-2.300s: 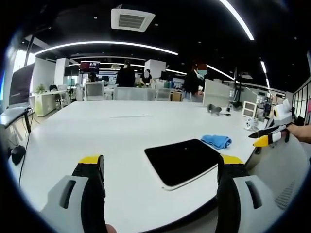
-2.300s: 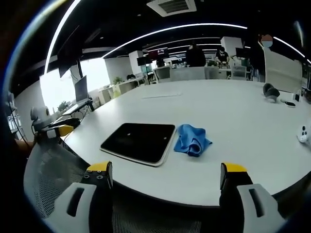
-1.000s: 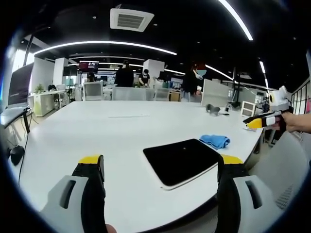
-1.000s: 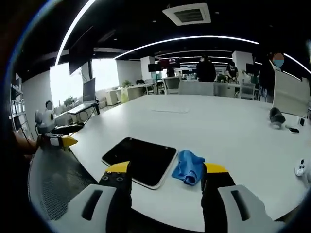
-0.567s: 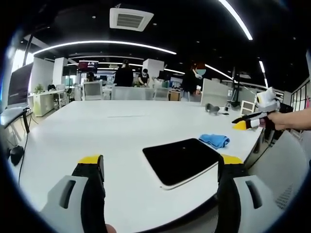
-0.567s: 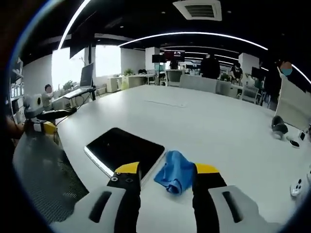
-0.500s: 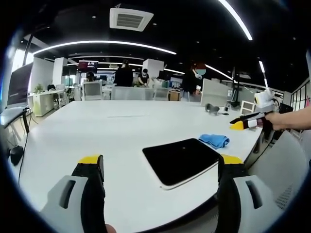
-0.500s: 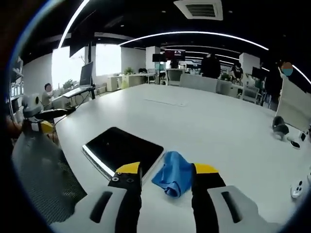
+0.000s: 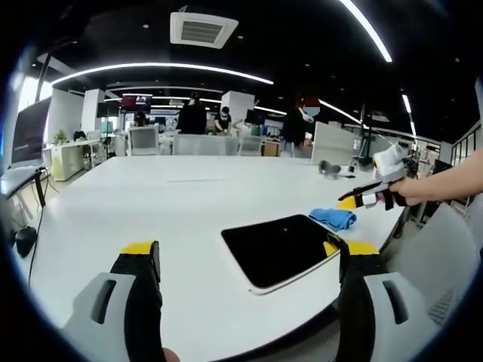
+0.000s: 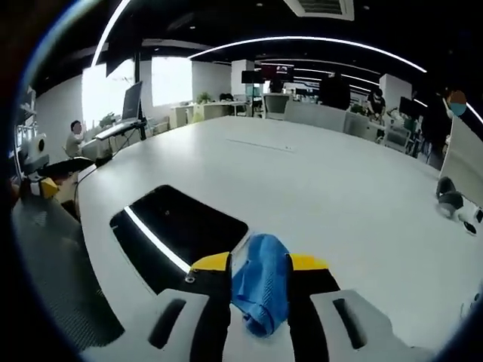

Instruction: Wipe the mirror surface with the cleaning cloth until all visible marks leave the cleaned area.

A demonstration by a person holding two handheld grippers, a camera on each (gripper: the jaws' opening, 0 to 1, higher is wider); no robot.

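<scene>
white table point(image 9: 151, 204) runs wide under a dark office ceiling lined with long strip lights, and people stand among desks at the far end of the room. on it, near my edge, lies the mirror point(image 9: 281, 249), a dark rounded slab with a pale rim, flat on the surface. in the right gripper view the mirror point(image 10: 177, 230) sits to the left of my jaws, with a bright line of reflected light crossing it.

my left gripper point(image 9: 245, 260) hangs above the near edge of the table with its yellow-tipped jaws spread wide and nothing between them; the mirror lies between them and a little beyond, and the right-hand tip overlaps the mirror's near corner in the view.

the blue cleaning cloth point(image 10: 260, 290) is bunched up just beside the mirror's right end. my right gripper point(image 10: 259, 264) has its jaws drawn narrow around it, one yellow tip on each side of the crumpled fabric; the cloth fills the gap, though i cannot tell if the pads are truly pinching it yet. from the left gripper view the right gripper point(image 9: 353, 201) reaches in from the right, held by a hand point(image 9: 407, 190), its tips right at the cleaning cloth point(image 9: 333, 219).
</scene>
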